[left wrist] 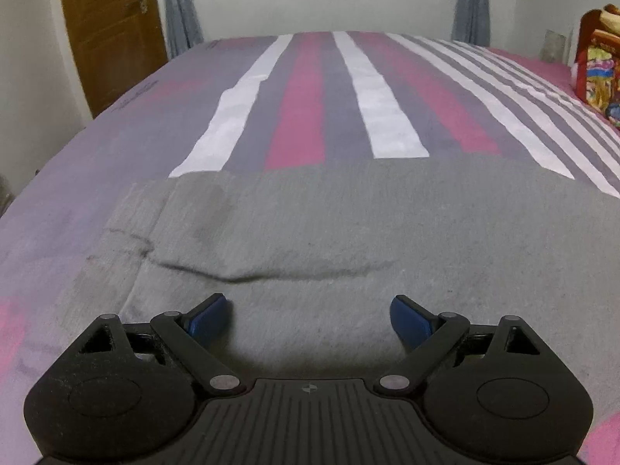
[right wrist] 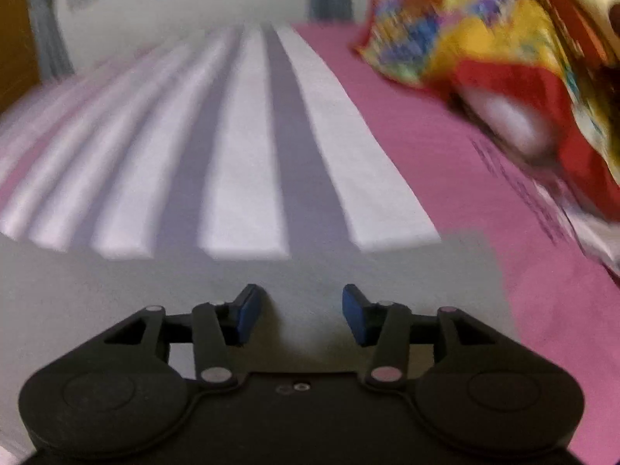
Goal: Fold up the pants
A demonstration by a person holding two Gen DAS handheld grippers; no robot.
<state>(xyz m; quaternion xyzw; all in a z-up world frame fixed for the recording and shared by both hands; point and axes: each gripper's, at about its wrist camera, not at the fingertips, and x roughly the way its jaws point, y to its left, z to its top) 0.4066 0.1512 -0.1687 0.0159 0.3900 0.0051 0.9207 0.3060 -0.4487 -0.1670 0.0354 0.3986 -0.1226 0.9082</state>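
Lying flat on the striped bed sheet (left wrist: 310, 89), the grey pants (left wrist: 329, 224) fill the lower half of the left wrist pic, w/ a long crease across the middle. Left gripper (left wrist: 308, 316) hangs over them, jaws wide, nothing btwn. Right wrist pic is blurry. Right gripper (right wrist: 304, 312) sits at the bottom, jaws partly apart, nothing btwn, pants under it. Colourful bundle (right wrist: 484, 38) at upper right is cut off, can't tell what it is. Brown door (left wrist: 112, 27) upper left.
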